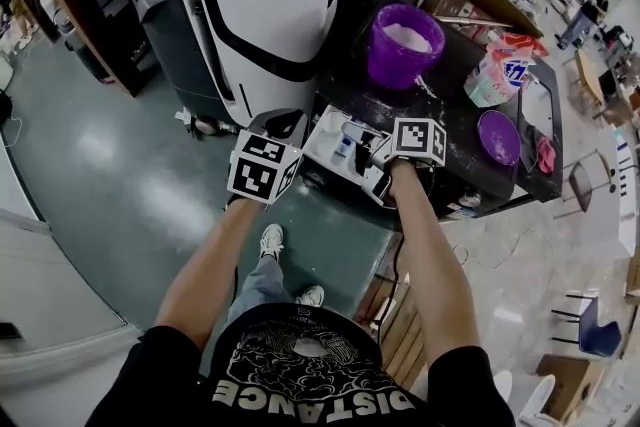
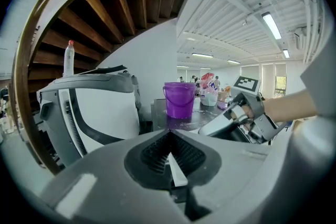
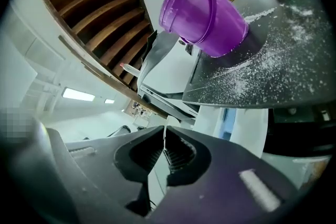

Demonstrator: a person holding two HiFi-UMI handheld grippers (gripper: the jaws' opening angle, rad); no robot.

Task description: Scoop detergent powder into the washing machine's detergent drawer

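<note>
My left gripper (image 2: 169,136), grey moulded plastic with ribbed black pads, has its jaws drawn together at the tips. Only a pale wedge shows between them, and they hold nothing. It hangs out over the green floor, just left of the open white plastic detergent drawer (image 1: 335,147). My right gripper (image 3: 165,131) is built the same and is closed down the same way, to a thin slit of light with nothing that I can make out inside it. It sits close against the front of the drawer, which juts from the washing machine's dark flat top (image 1: 470,110). A blue insert shows in one of the drawer's compartments. The white detergent powder (image 1: 408,35) lies heaped in a translucent purple plastic bucket (image 1: 405,60), round and slightly tapered, which stands upright on that top, well behind the drawer. Loose grains are scattered over the dark surface (image 3: 273,55) around the bucket's base like coarse salt. A round purple lid (image 1: 497,137) lies flat to the right, and a crinkled soft detergent bag (image 1: 497,75) is beside the bucket.
</note>
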